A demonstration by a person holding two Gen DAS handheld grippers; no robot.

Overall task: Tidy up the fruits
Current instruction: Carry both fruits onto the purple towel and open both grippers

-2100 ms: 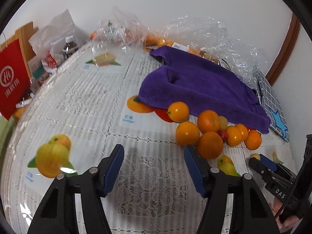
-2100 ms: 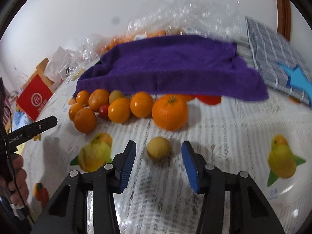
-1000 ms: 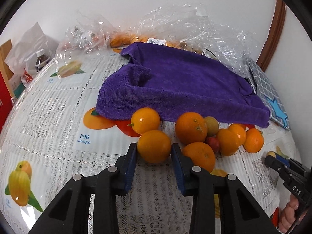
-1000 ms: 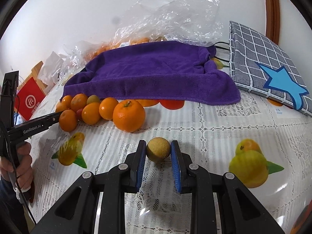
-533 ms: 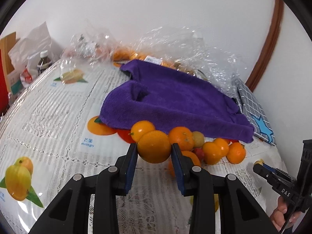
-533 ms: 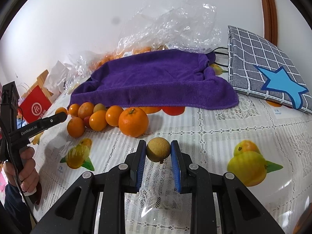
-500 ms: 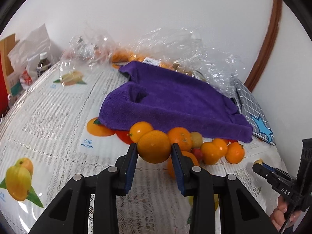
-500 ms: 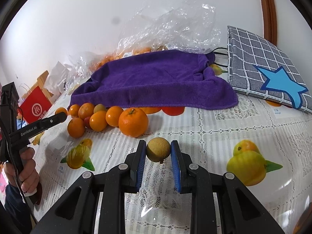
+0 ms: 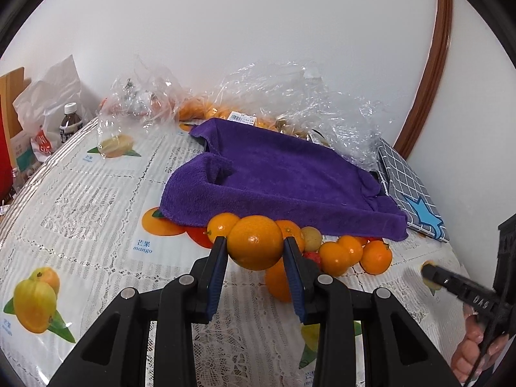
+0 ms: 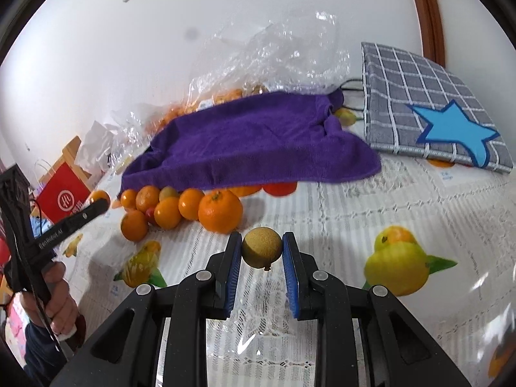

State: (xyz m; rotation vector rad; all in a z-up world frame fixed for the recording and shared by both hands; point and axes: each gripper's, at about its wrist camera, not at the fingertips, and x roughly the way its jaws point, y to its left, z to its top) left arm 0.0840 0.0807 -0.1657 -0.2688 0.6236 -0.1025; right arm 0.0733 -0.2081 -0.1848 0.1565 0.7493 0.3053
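Note:
My left gripper (image 9: 254,251) is shut on an orange (image 9: 254,245) and holds it above the table, in front of the fruit pile (image 9: 338,253) at the edge of the purple towel (image 9: 277,180). My right gripper (image 10: 261,250) is shut on a small yellow-brown round fruit (image 10: 261,247), lifted off the tablecloth. The pile of oranges (image 10: 180,208) with a small red fruit lies left of it, a large orange (image 10: 220,214) nearest. The right gripper also shows at the right edge of the left wrist view (image 9: 433,279), and the left gripper at the left of the right wrist view (image 10: 98,202).
A lace tablecloth with fruit prints (image 9: 96,213) covers the table. Clear plastic bags with oranges (image 9: 225,109) lie behind the towel. A grey checked cloth with a blue star (image 10: 432,119) lies far right. A red bag (image 10: 63,198), bottle (image 9: 69,124) and white bags stand at the left.
Both grippers closed on their fruits and lifted them. The left gripper has risen with the orange; the right has risen and moved slightly back with the small fruit.

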